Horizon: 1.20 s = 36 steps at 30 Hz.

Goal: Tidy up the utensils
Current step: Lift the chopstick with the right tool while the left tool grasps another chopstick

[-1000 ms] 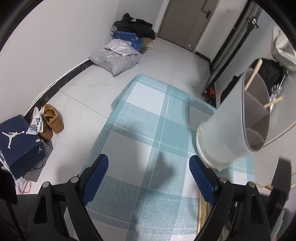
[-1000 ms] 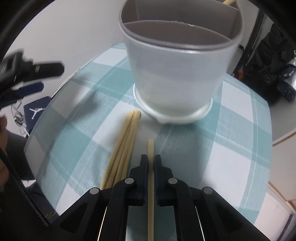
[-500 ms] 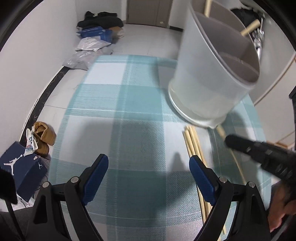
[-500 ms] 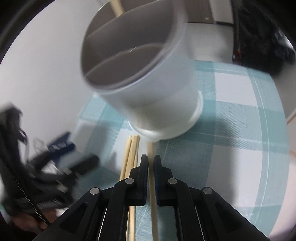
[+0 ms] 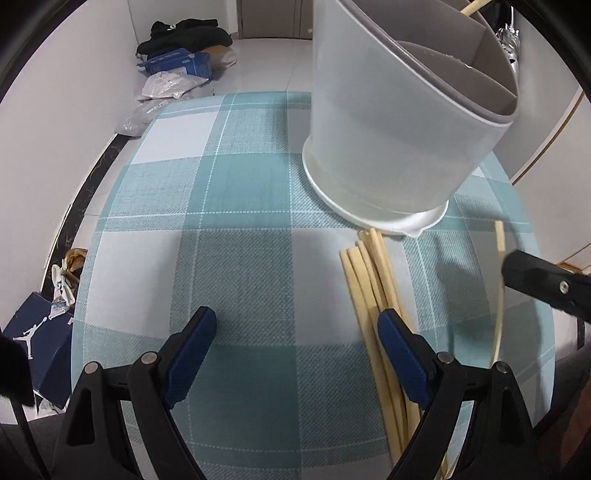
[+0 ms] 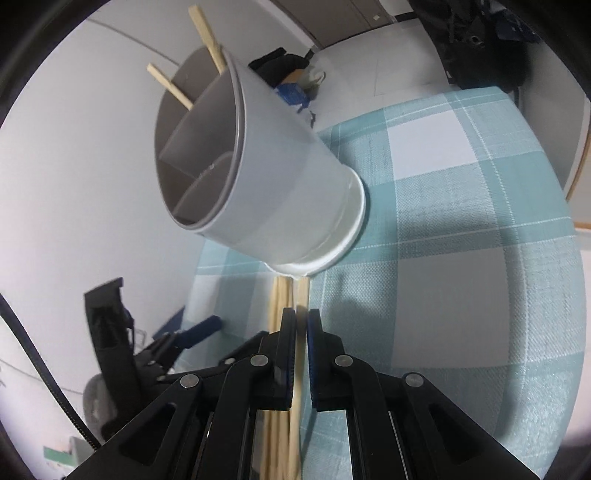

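The right tongs (image 6: 301,325) pinch one chopstick (image 6: 298,365), seemingly clear of the tabletop (image 5: 236,258), while the left tongs (image 5: 295,332) hang spread.

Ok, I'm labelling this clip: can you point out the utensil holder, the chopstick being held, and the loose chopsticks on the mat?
utensil holder (image 6: 288,192): right wrist view, on its white outer wall.
held chopstick (image 6: 300,354): right wrist view, on its shaft between the tool's fingers.
loose chopsticks (image 5: 369,280): left wrist view, mid-bundle.

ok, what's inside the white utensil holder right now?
The utensil holder has grey dividers; two chopsticks stick out of its far compartment. The nearer compartments look empty as far as visible; their bottoms are hidden by the walls.
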Motion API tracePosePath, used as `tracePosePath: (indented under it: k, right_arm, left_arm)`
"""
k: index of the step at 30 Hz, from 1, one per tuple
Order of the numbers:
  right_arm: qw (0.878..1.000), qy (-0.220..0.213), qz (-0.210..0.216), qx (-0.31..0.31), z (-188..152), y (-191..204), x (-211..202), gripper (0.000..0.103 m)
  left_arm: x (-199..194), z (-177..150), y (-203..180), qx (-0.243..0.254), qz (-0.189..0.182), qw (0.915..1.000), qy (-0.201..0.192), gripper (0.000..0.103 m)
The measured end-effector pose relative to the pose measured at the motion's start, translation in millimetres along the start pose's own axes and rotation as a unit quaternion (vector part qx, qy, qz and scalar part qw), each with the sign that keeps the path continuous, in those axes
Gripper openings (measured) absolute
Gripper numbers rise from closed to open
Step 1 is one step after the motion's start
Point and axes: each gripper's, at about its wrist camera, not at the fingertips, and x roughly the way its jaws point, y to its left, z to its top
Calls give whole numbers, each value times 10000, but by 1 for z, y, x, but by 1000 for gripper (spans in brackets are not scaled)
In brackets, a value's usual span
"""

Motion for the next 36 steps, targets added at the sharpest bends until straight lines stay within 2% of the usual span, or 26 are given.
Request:
tracePosePath:
  k: [5, 6, 10, 17, 26, 33, 36]
  right_arm:
    - [10000, -77, 34, 22, -3, 0, -5, 4]
    - [10000, -90, 30, 17, -3, -1, -4, 0]
    - [9999, -101, 57, 78, -3, -4, -3, 0]
    - [9999, -53, -132, -64, -4, 0, 5, 1]
    - [9951, 166, -779, -586, -6, 24, 42, 5]
    - [9786, 273, -1618, -1243, -9, 47, 77, 17]
    - [9697, 229, -1918, -1494, -10, 54, 88, 18]
  left_arm:
    - [2, 2, -3, 43, 35, 10000, 54, 87]
    - [2, 1, -2, 24, 40, 10000, 79, 87]
    - [2, 1, 4, -53, 81, 9999, 116, 87]
    - [-1, 2, 8, -226, 36, 9996, 154, 87]
    - [6, 4, 5, -156, 162, 9993, 283, 87]
    - [4, 2, 13, -182, 176, 9991, 347, 87]
    - [3, 1, 17, -223, 169, 9990, 354, 87]
